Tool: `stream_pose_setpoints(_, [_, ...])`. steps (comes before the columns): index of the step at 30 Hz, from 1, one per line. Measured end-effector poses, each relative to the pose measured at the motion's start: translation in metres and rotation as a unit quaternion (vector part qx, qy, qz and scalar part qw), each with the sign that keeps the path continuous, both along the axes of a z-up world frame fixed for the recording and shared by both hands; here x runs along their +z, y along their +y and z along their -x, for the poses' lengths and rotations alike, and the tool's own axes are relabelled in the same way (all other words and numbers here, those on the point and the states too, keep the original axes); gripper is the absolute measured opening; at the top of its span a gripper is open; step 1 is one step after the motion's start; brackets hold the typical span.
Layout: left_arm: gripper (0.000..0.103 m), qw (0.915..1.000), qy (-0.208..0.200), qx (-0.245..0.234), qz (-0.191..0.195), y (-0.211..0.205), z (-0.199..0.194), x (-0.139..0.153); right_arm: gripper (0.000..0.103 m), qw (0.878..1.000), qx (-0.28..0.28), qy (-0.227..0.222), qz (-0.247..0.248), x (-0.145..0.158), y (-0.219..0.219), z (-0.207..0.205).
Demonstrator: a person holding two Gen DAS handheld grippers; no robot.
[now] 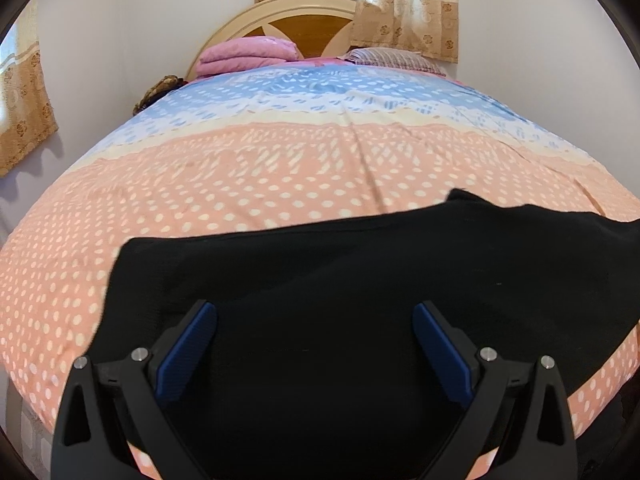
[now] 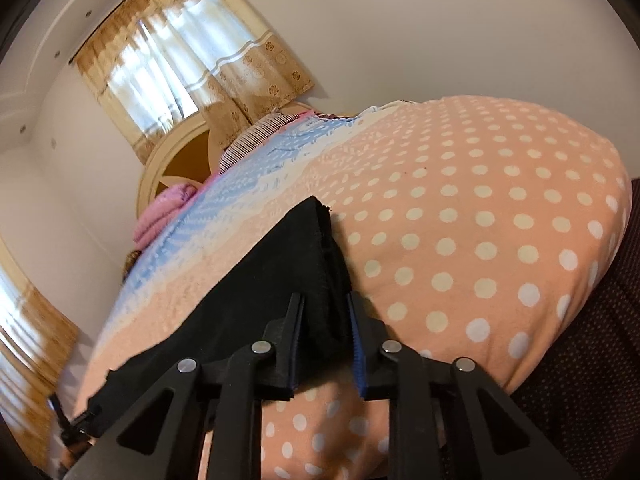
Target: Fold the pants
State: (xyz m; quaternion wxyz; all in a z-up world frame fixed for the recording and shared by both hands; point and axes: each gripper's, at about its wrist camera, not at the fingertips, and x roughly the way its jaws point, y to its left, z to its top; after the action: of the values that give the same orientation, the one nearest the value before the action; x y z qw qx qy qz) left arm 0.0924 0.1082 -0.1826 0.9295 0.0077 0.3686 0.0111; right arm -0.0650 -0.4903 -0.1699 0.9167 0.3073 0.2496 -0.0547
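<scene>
My left gripper hangs over the black pants, which lie spread across the near end of the bedspread, on its peach, white-dotted band and well short of the headboard. My left jaws stand wide apart, blue pads facing each other across bare black cloth, nothing pinched between them (the fabric lies flat beneath, reaching off toward the side away from the headboard's pink folded blanket).

My right gripper sits at a corner of the same pants, where a thick folded edge rises to a point toward the headboard. These jaws are drawn in narrow with that bunched edge between them; the left pad presses the cloth, though whether the right pad fully bites I cannot tell. The dotted bedspread shows just beside the right finger.
</scene>
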Motion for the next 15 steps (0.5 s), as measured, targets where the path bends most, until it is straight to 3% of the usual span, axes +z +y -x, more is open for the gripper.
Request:
stream_pose_setpoints(6, [0.101, 0.9990, -0.007, 0.043, -0.008, 0.034, 0.004, 0.003, 0.018, 1.000, -0.004, 0.001, 0.008, 0.002, 0.001, -0.001])
stream_pose_setpoints(10, [0.101, 0.9969, -0.008, 0.078, -0.007, 0.062, 0.006, 0.003, 0.013, 1.000, -0.002, -0.010, -0.015, 0.003, -0.003, 0.001])
stream_pose_setpoints(15, [0.101, 0.9951, -0.004, 0.099, -0.003, 0.080, 0.007, -0.003, 0.012, 0.999, 0.011, -0.039, 0.011, 0.030, 0.016, 0.002])
